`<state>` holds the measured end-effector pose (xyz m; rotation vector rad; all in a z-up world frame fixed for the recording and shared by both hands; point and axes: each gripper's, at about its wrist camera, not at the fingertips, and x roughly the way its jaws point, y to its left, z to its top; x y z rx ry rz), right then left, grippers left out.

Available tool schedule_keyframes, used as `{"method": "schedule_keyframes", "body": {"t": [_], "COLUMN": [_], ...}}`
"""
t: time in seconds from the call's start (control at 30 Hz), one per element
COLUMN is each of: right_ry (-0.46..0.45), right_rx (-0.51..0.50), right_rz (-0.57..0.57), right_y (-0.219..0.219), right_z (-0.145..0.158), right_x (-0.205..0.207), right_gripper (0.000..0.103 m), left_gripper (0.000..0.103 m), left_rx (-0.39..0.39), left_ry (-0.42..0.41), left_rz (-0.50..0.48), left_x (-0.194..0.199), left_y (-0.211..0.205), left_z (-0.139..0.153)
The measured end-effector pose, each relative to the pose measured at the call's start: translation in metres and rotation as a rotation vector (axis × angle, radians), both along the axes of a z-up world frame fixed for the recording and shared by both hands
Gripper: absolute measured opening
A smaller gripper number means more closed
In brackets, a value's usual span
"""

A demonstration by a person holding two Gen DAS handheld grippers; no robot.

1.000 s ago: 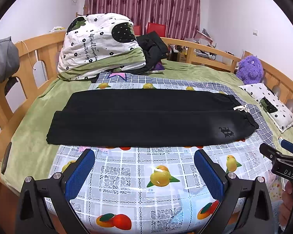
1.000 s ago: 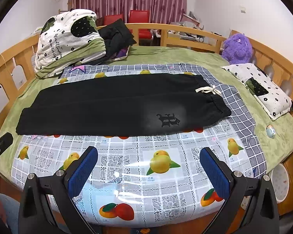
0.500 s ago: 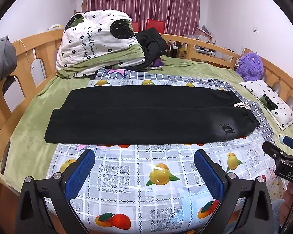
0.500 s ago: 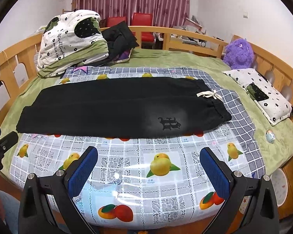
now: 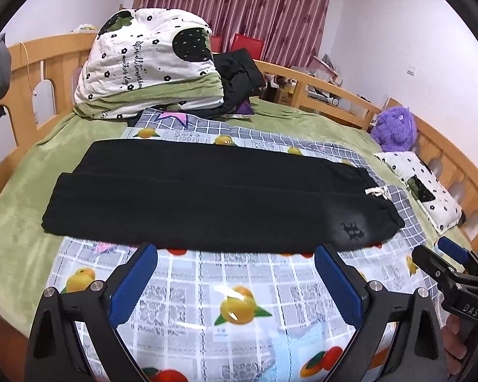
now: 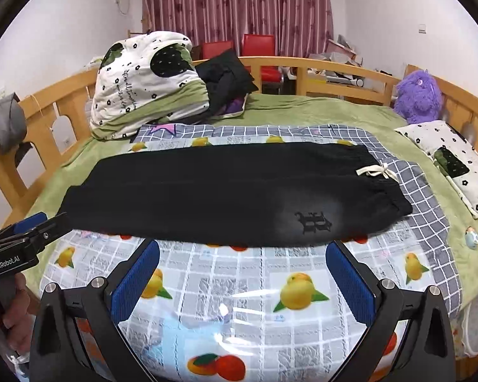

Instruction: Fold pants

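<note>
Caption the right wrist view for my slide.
Open right gripper faces black pants laid flat on the fruit-print cover.

Black pants point(image 6: 226, 191) hide the fruit-print cloth point(image 6: 239, 286) beneath.

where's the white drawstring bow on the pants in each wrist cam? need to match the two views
Left wrist: the white drawstring bow sits right of centre, at the waistband end of the black pants, just above mid-height.
Right wrist: the bow is again right of centre, at mid-height, on the waistband.
Shared landmark: the purple plush toy against the bed rail, up and to the right of the bow in both views.
</note>
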<state>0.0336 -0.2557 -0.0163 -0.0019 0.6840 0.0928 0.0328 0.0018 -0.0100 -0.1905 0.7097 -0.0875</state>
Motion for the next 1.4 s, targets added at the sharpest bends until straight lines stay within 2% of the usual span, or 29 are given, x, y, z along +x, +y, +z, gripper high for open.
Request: {"method": "schedule_keyframes", "body": {"t": [0.1, 0.17, 0.3, 0.37, 0.43, 0.53, 0.6, 0.67, 0.77, 0.9, 1.03, 1.1, 1.2, 1.27, 1.3, 1.33, 1.37, 1.4], "right_ry": [-0.063, -0.076, -0.072, -0.031, 0.015, 0.111, 0.19, 0.255, 0.287, 0.301, 0.262, 0.262, 0.255, 0.257, 0.264, 0.269, 0.274, 0.277], "right_rx": [-0.125, -0.17, -0.166, -0.166, -0.13, -0.007, 0.045, 0.066, 0.112, 0.203, 0.286, 0.347, 0.402, 0.407, 0.411, 0.404, 0.38, 0.359], "right_rz": [-0.03, -0.017, -0.036, -0.073, -0.121, -0.161, -0.194, -0.238, -0.275, -0.3, -0.29, -0.275, -0.286, -0.293, -0.292, -0.296, -0.307, -0.311], "right_y": [0.0, -0.005, -0.034, -0.052, -0.079, -0.117, -0.138, -0.156, -0.177, -0.195, -0.203, -0.206, -0.21, -0.21, -0.21, -0.209, -0.206, -0.205], "right_z": [0.005, 0.005, -0.009, -0.023, -0.043, -0.073, -0.098, -0.122, -0.153, -0.178, -0.185, -0.186, -0.189, -0.188, -0.187, -0.187, -0.187, -0.187], "right_x": [0.011, 0.02, 0.049, 0.069, 0.087, 0.107, 0.118, 0.128, 0.133, 0.136, 0.141, 0.15, 0.165, 0.176, 0.183, 0.189, 0.193, 0.198], "right_gripper": [0.102, 0.102, 0.102, 0.101, 0.098, 0.089, 0.07, 0.058, 0.057, 0.057, 0.057, 0.057, 0.058, 0.057, 0.052, 0.044, 0.03, 0.027], "left_gripper": [0.1, 0.1, 0.1, 0.1, 0.097, 0.091, 0.09, 0.081, 0.08, 0.08, 0.079, 0.071, 0.066, 0.051, 0.044, 0.026, 0.01, 0.009], "left_rx": [0.03, 0.058, 0.034, 0.023, 0.012, -0.015, -0.049, -0.111, -0.205, -0.257, -0.367, -0.384, -0.38, -0.368, -0.36, -0.341, -0.312, -0.279], "left_ry": [0.002, 0.007, 0.068, 0.117, 0.159, 0.204, 0.213, 0.219, 0.224, 0.2, 0.163, 0.161, 0.161, 0.174, 0.184, 0.206, 0.231, 0.248], "left_rz": [0.014, 0.054, 0.103, 0.132, 0.161, 0.202, 0.225, 0.248, 0.263, 0.262, 0.247, 0.278, 0.31, 0.332, 0.344, 0.358, 0.366, 0.36], "left_x": [0.015, 0.03, 0.053, 0.062, 0.068, 0.072, 0.072, 0.073, 0.075, 0.077, 0.086, 0.094, 0.104, 0.112, 0.115, 0.12, 0.124, 0.127], "left_y": [0.015, 0.033, 0.066, 0.083, 0.098, 0.118, 0.127, 0.139, 0.151, 0.157, 0.164, 0.166, 0.165, 0.166, 0.167, 0.168, 0.17, 0.17], "left_z": [0.003, 0.001, -0.021, -0.042, -0.066, -0.1, -0.116, -0.133, -0.153, -0.168, -0.175, -0.179, -0.18, -0.181, -0.181, -0.181, -0.181, -0.179]}}
